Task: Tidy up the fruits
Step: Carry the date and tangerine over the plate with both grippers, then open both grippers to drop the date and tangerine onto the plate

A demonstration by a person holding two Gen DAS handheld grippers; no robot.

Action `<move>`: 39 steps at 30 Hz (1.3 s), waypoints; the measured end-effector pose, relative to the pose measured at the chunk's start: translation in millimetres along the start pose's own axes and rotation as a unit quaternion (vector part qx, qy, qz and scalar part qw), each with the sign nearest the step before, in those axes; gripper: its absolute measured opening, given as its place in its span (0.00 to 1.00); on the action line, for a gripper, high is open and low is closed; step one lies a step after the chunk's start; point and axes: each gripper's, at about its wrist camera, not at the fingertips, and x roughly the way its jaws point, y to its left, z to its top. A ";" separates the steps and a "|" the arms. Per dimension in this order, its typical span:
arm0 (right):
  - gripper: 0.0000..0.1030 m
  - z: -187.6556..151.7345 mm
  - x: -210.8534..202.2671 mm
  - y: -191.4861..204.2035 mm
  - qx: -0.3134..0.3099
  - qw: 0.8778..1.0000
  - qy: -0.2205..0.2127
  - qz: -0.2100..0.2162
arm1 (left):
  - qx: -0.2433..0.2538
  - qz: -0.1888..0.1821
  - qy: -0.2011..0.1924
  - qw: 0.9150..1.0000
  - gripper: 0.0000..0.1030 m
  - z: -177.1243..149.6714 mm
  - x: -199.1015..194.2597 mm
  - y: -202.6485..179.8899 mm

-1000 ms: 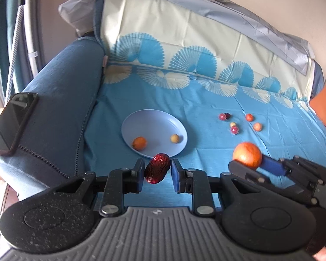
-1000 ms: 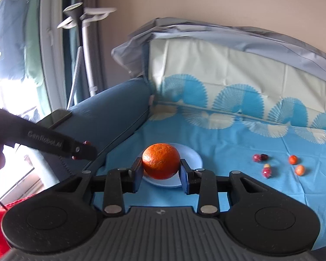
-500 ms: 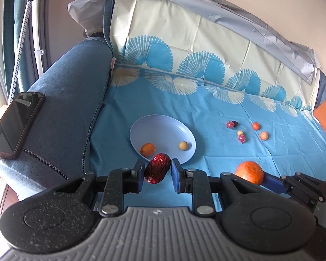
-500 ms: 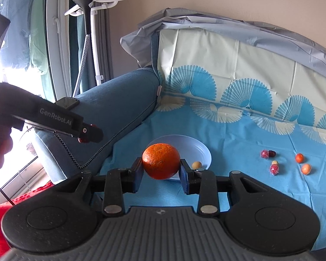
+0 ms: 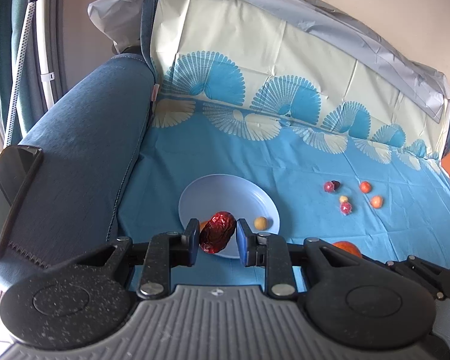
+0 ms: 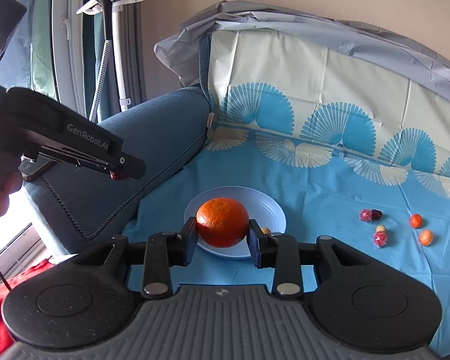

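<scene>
Left wrist view
- Left gripper (image 5: 218,238): we see its two fingers pressed against a red date (image 5: 217,236), gripping it in front of the near rim of the plate (image 5: 225,193).
- Plate: pale blue, on the blue cloth (image 5: 300,165) beside the sofa arm (image 5: 84,138); a small yellow fruit (image 5: 260,222) lies in it.
- Loose fruits (image 5: 352,196): we count six small ones on the cloth, well to the right of the plate.
- Phone (image 5: 7,198): it lies on the sofa arm.

Right wrist view
- Right gripper (image 6: 223,237): we see it clamped on an orange (image 6: 222,222), held in front of the plate (image 6: 273,210).
- Left gripper (image 6: 126,171): it hangs over the sofa arm (image 6: 153,138); a bit of red shows at its tip.
- Loose fruits (image 6: 396,226): on the cloth (image 6: 330,198), right of the plate.
</scene>
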 end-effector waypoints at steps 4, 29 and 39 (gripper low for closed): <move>0.35 1.0 26.7 -7.1 0.008 1.000 0.012 -0.001 | 0.000 0.003 0.015 1.000 0.28 8.6 31.2 -0.6; 0.36 -24.8 211.3 -43.5 0.036 0.991 0.124 -0.017 | 0.034 0.033 0.123 0.991 0.29 10.9 236.2 4.5; 0.85 -6.4 188.9 -47.1 0.036 0.994 0.103 -0.025 | -0.005 0.035 0.079 0.996 1.00 15.9 187.2 20.2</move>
